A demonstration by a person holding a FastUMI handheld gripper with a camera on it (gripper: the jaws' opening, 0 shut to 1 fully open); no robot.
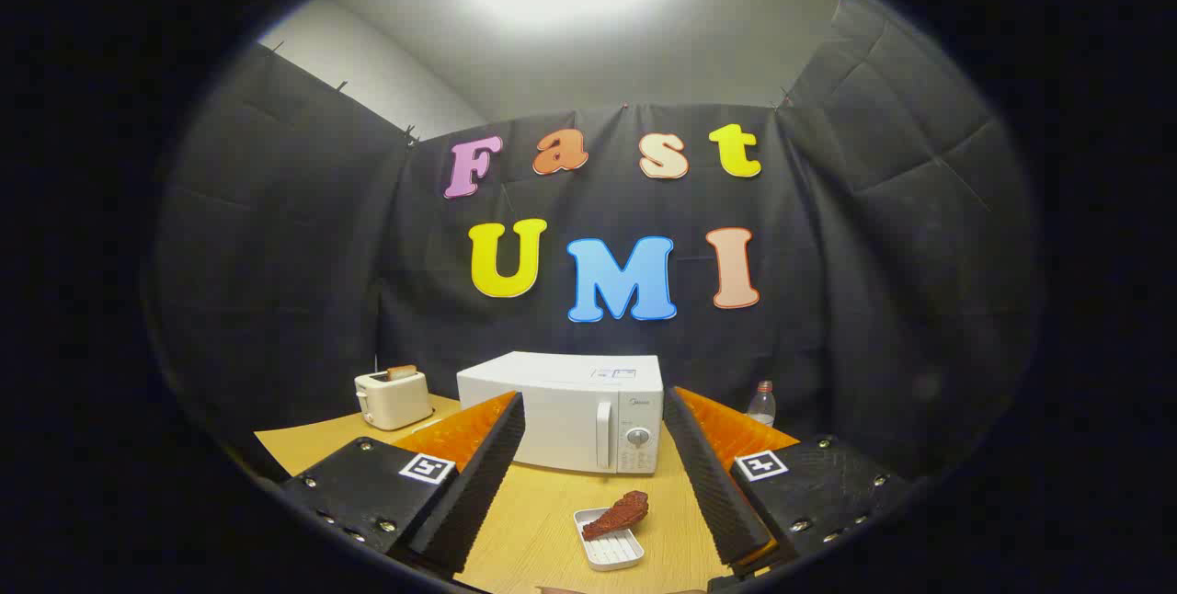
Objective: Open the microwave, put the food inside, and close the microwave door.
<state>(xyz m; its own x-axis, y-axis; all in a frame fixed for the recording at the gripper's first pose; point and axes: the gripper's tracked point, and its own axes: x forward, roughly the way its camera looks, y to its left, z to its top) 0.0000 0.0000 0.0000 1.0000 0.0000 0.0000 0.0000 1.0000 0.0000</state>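
A white microwave (pixel 565 410) stands on the wooden table beyond my fingers, its door shut and its vertical handle (pixel 604 434) beside the control knob. A brown piece of food (pixel 618 515) lies on a small white ribbed tray (pixel 610 546) on the table, between my fingers and nearer the right one. My gripper (pixel 593 474) is open, with nothing between its fingers, and hovers above the table in front of the microwave.
A white toaster (pixel 394 397) with a slice of bread in it stands left of the microwave. A clear plastic bottle (pixel 760 403) stands right of the microwave, behind my right finger. Black cloth walls close in the wooden table (pixel 542 520) on three sides.
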